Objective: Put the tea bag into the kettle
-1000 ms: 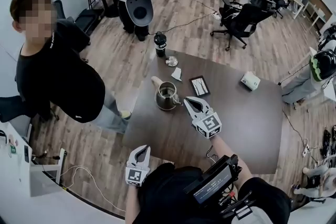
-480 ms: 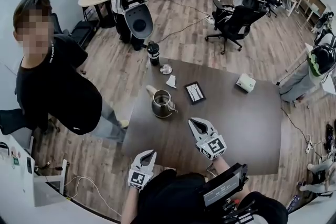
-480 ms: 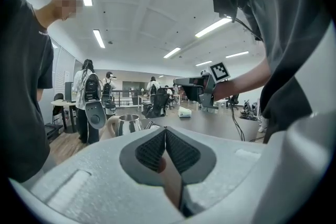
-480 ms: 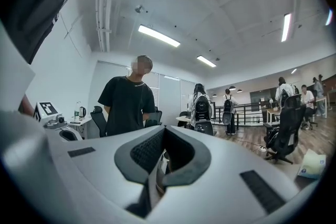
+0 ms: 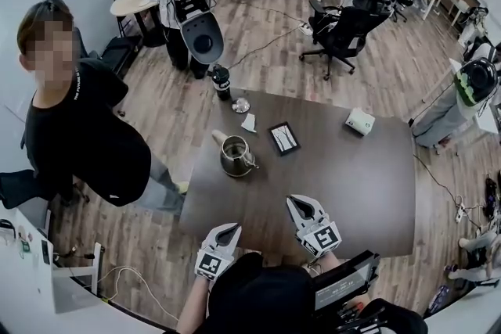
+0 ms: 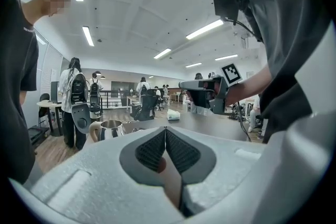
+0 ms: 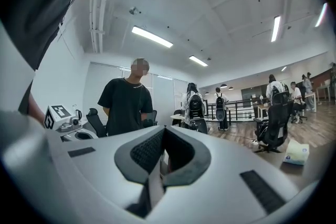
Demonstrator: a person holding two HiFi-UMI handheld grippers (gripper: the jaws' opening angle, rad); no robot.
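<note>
Both grippers have drawn back toward the person. The right gripper (image 5: 293, 202), close by the kettle (image 5: 235, 156) a second ago, is now over the near part of the table (image 5: 352, 192), well apart from it. The left gripper (image 5: 233, 228) is at the near edge. Each pair of jaws is pressed together with nothing between them.

From the kettle, a white packet (image 5: 249, 122) lies at 1 o'clock, a small round lid (image 5: 241, 105) at 12, a black bottle (image 5: 222, 82) beyond it, a black tray (image 5: 283, 138) at 2 and a tissue box (image 5: 360, 121) farther off at 2. A bystander in a black shirt (image 5: 78, 137) stands at 9 o'clock, off the table.

Nothing lies between the grippers and the kettle. It is shiny steel and stands upright with its top open, pale handle toward 10 o'clock. Whether the tea bag is inside cannot be told.
</note>
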